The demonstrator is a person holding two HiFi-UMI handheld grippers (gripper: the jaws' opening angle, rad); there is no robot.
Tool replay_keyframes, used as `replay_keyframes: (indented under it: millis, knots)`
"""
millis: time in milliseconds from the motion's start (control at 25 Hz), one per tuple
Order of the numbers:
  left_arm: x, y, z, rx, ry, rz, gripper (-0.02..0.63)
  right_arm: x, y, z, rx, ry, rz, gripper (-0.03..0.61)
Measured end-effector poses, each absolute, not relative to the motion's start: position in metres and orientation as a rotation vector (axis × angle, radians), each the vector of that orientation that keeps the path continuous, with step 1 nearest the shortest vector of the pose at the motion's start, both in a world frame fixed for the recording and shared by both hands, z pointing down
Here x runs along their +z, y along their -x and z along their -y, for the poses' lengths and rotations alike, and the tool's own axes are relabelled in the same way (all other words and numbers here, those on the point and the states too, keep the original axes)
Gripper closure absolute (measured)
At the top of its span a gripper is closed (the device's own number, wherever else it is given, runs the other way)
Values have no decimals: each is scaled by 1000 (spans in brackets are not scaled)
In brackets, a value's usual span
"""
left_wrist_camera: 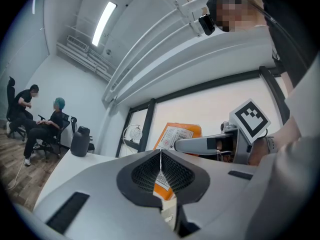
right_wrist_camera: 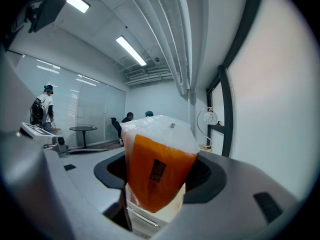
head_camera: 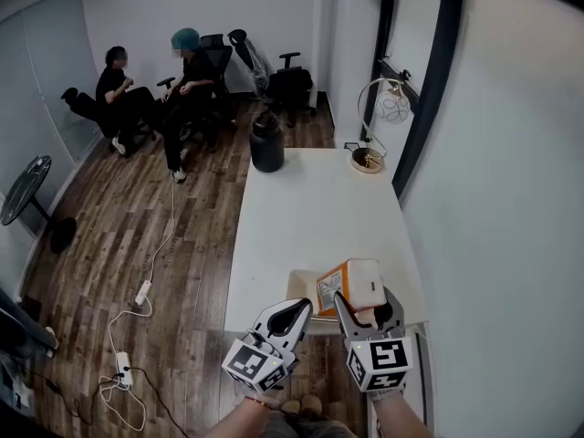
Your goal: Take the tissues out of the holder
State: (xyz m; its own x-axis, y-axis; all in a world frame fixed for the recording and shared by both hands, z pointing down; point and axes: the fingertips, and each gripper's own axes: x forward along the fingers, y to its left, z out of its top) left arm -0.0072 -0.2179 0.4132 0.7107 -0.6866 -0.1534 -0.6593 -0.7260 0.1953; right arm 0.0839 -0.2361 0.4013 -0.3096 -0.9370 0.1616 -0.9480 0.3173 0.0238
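Note:
An orange tissue pack (head_camera: 347,286) with a white plastic end hangs over the near end of the white table (head_camera: 301,208). My right gripper (head_camera: 365,301) is shut on it, one finger on each side. In the right gripper view the pack (right_wrist_camera: 157,166) fills the space between the jaws, with a pale cream part (right_wrist_camera: 155,216) just under it. A pale holder (head_camera: 302,286) shows left of the pack, partly hidden. My left gripper (head_camera: 297,311) sits beside it, jaws shut on nothing. In the left gripper view the left gripper (left_wrist_camera: 161,156) faces the pack (left_wrist_camera: 175,134) and a right finger (left_wrist_camera: 200,144).
A black jug (head_camera: 266,142) and a gold desk lamp (head_camera: 370,158) stand at the table's far end. A wall runs along the right. Two people sit on office chairs (head_camera: 155,94) at the back left. Cables and a power strip (head_camera: 142,292) lie on the wood floor.

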Motion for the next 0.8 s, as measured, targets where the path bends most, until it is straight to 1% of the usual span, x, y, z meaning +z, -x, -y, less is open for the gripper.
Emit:
replay_keyframes:
  millis: [800]
  knots:
    - [405,-3,216,-350,-2798,1081,600,399,-91,235,120,-1782,2424,286]
